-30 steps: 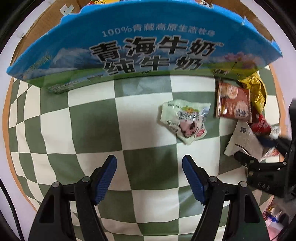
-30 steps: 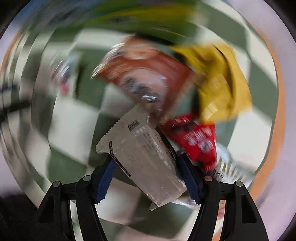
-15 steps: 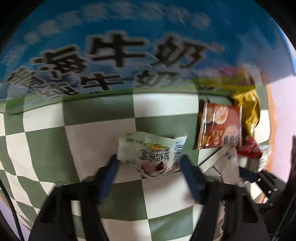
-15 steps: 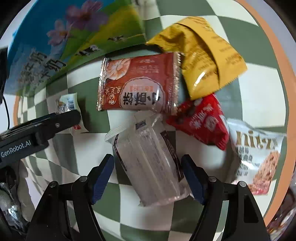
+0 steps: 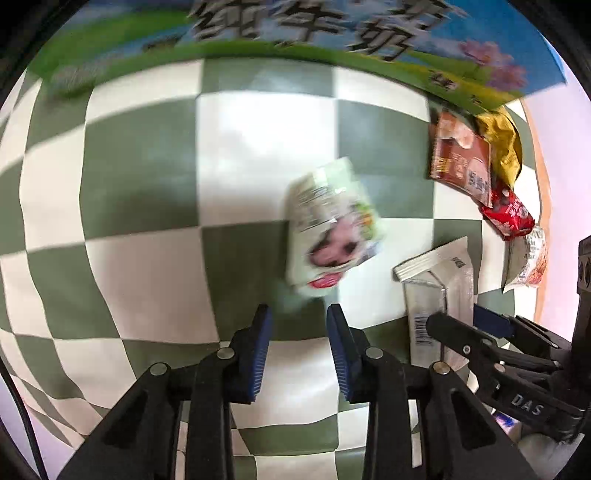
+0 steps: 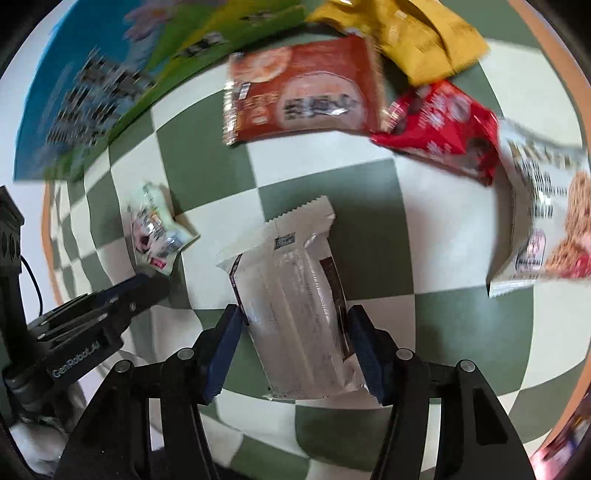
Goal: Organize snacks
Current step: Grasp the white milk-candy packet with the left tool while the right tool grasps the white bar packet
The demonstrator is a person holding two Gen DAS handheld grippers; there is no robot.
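Observation:
A pale green and white snack packet [image 5: 328, 229] hangs tilted just beyond my left gripper [image 5: 299, 317], whose narrowed jaws pinch its lower corner; it also shows in the right wrist view [image 6: 155, 229]. My right gripper [image 6: 293, 321] has closed its blue pads on the sides of a clear and white packet [image 6: 295, 295], also seen in the left wrist view [image 5: 439, 291]. On the checked cloth lie a red-brown packet [image 6: 303, 96], a yellow packet [image 6: 417, 33], a red packet [image 6: 443, 125] and a white cookie packet [image 6: 546, 214].
A blue and green milk carton box [image 5: 332, 37] stands along the far side of the green and white checked cloth [image 5: 147, 184]. The loose packets crowd the right side near the orange table edge [image 5: 543, 184].
My left gripper closed from wide open onto the pale green packet, which has turned upright. My right gripper narrowed onto the clear packet.

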